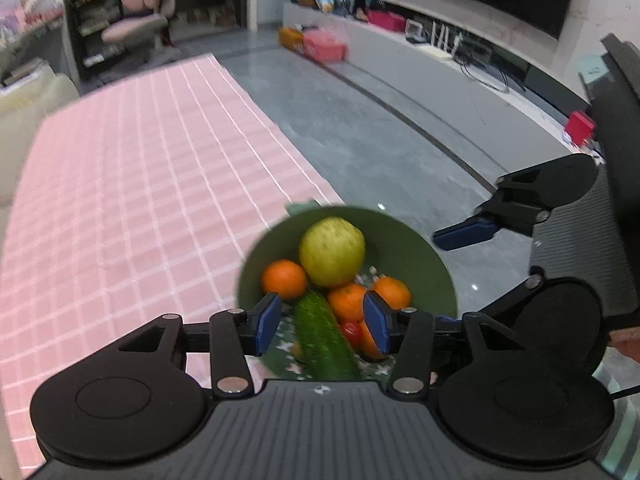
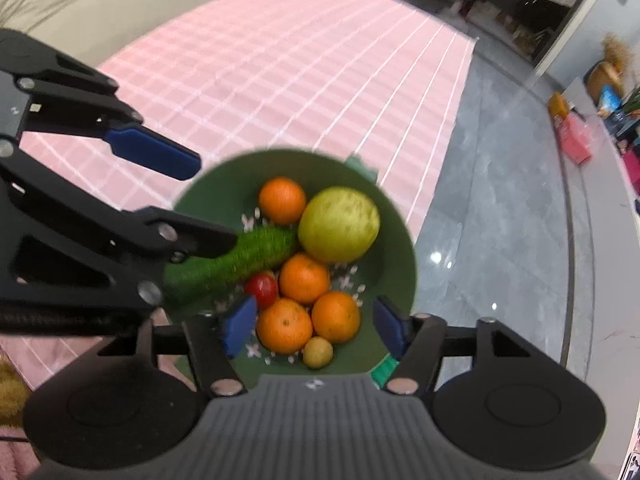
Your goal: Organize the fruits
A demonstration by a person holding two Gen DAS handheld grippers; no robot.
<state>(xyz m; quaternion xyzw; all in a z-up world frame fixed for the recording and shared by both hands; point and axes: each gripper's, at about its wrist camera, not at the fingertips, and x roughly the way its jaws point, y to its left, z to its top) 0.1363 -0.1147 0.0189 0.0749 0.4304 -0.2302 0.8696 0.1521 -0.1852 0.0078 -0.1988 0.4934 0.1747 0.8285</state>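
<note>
Left wrist view: the left gripper (image 1: 322,322) hangs over the near part of a green bowl (image 1: 416,252), its blue pads spread apart and pinching nothing. Between and below the pads lie a cucumber (image 1: 324,336), a small red fruit (image 1: 352,330) and an orange (image 1: 348,300); none touches a pad as far as the blur allows. The cucumber is dark green and bumpy, running from the bowl's middle toward the camera. Beyond it sits a large yellow-green round fruit (image 1: 332,252), with a second orange (image 1: 284,279) to its left and a third (image 1: 393,291) to its right. The bowl stands on a glossy grey surface beside a pink checked cloth (image 1: 140,184). The right gripper (image 1: 476,270) reaches in from the right, spread wide and empty.

Right wrist view: the right gripper (image 2: 316,332) hovers over the bowl (image 2: 400,248), pads apart with nothing pinched. Between the pads lie two oranges (image 2: 284,326) (image 2: 336,317) and a small yellow fruit (image 2: 318,353). Farther in are the red fruit (image 2: 262,289), another orange (image 2: 304,278), the cucumber (image 2: 248,256), the big yellow-green fruit (image 2: 339,224) and a fourth orange (image 2: 282,200). The left gripper (image 2: 200,200) comes in from the left, one finger over the cucumber's end.
</note>
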